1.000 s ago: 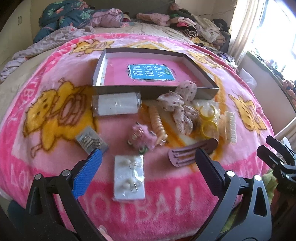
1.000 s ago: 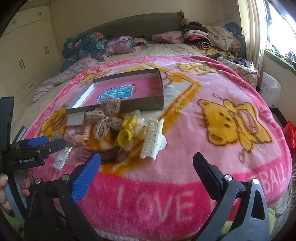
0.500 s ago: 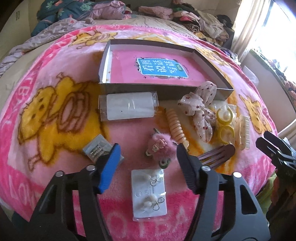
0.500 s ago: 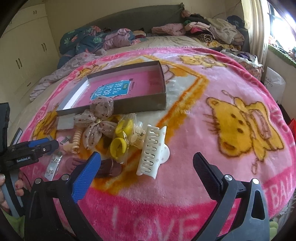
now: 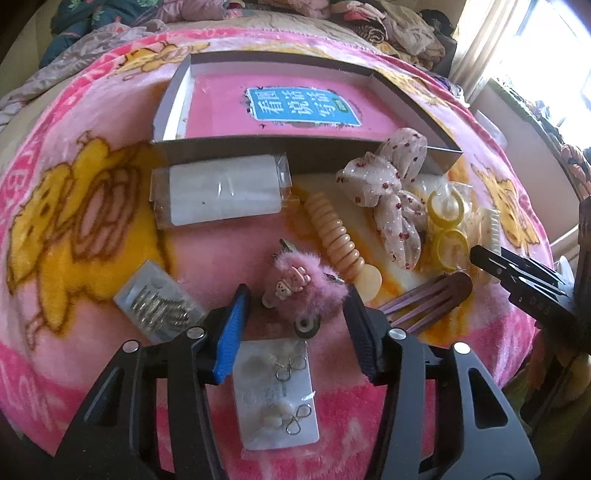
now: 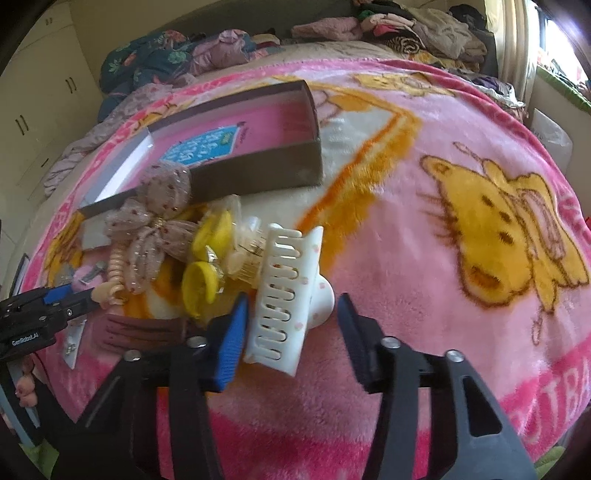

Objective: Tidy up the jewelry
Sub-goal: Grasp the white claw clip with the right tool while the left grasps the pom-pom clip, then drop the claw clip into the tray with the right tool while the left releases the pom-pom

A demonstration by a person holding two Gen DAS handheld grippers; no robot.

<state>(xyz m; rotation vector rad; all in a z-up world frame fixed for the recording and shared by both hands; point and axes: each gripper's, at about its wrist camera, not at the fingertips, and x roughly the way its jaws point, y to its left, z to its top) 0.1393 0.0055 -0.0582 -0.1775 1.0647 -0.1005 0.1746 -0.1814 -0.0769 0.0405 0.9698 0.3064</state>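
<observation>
My left gripper (image 5: 297,308) is open, its fingers on either side of a fluffy pink hair clip (image 5: 303,286) on the blanket. A card of earrings (image 5: 276,391) lies just below it. My right gripper (image 6: 290,319) is open around the near end of a white claw clip (image 6: 286,295). An open shallow box (image 5: 280,107) with a pink floor stands behind the pile; it also shows in the right wrist view (image 6: 258,173). A dotted fabric bow (image 5: 391,192), yellow rings (image 5: 447,225), a beige spiral clip (image 5: 336,236) and a mauve claw clip (image 5: 428,299) lie between.
A clear packet with a white roll (image 5: 221,195) lies in front of the box. A small packet of metal pins (image 5: 159,302) lies at the left. All rests on a pink bear-print blanket (image 6: 461,221). Clothes (image 6: 406,26) are heaped at the bed's far end.
Both grippers have moved forward and down. The left now straddles the fluffy pink clip and the right straddles the white claw clip; both jaws have narrowed.
</observation>
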